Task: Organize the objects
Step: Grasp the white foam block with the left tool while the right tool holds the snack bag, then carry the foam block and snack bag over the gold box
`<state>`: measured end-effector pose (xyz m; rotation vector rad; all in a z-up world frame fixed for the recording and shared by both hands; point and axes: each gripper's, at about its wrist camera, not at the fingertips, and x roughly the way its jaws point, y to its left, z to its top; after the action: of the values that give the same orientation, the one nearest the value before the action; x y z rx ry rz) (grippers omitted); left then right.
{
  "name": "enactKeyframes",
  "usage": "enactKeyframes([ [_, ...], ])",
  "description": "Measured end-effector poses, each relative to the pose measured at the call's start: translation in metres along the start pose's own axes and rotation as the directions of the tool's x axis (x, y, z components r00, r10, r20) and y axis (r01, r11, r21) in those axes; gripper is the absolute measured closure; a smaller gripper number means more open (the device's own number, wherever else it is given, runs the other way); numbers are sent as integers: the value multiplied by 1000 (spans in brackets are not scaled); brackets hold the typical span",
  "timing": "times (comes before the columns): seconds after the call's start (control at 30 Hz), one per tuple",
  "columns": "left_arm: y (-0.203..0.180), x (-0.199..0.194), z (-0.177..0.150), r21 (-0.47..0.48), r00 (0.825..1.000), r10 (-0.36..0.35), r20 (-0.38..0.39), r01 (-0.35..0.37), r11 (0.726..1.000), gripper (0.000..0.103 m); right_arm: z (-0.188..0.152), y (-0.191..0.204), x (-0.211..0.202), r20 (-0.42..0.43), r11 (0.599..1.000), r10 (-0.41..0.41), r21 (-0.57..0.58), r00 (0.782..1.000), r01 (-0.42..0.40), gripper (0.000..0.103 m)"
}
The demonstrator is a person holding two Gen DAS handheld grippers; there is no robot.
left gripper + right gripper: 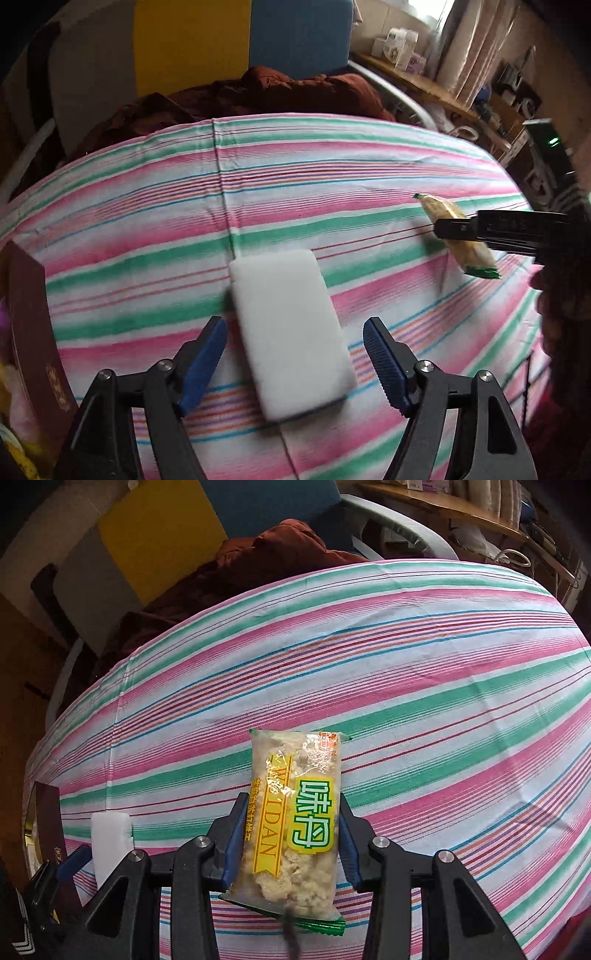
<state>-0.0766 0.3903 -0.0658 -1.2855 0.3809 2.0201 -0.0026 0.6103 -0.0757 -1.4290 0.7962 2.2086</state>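
Sponge lies between open left claw fingers.

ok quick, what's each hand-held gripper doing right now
Left hand-held gripper: open, straddling the white sponge without gripping it.
Right hand-held gripper: shut on the snack packet.

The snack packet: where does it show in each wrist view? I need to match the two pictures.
Left wrist view: the snack packet is at the right edge, mid-height, clamped in the right gripper above the striped cloth.
Right wrist view: the packet is bottom centre, between that gripper's blue fingers.
Shared landmark: the white sponge block, centre foreground in the left view, lower left in the right.
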Motion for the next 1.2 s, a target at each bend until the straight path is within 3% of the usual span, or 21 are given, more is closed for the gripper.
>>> enactKeyframes([
  [0.1, -5, 21, 4, 24, 998, 51, -36, -50, 998, 28, 0, 5, 4, -9, 1000, -12, -24, 1000, 12, 60],
  [0.17, -7, 23, 1, 59, 995, 96, 9, -96, 994, 42, -1, 9, 9, -19, 999, -25, -44, 999, 25, 60],
  [0.27, -3, 21, -5, 76, 996, 82, 42, -85, 993, 46, -2, 14, 14, -24, 996, -45, -78, 999, 44, 60],
  [0.4, 4, 4, -15, 60, 994, 84, 73, -88, 994, 46, -5, 29, 16, -18, 988, -36, -150, 999, 33, 60],
  [0.7, 23, -75, -34, 40, 965, 124, 232, -137, 990, 45, -21, 56, 19, -3, 956, -46, -291, 999, 43, 60],
  [1.2, 68, -133, -70, -71, 937, 192, 292, -179, 981, 44, -31, 63, 19, 25, 937, -94, -336, 995, 98, 60],
])
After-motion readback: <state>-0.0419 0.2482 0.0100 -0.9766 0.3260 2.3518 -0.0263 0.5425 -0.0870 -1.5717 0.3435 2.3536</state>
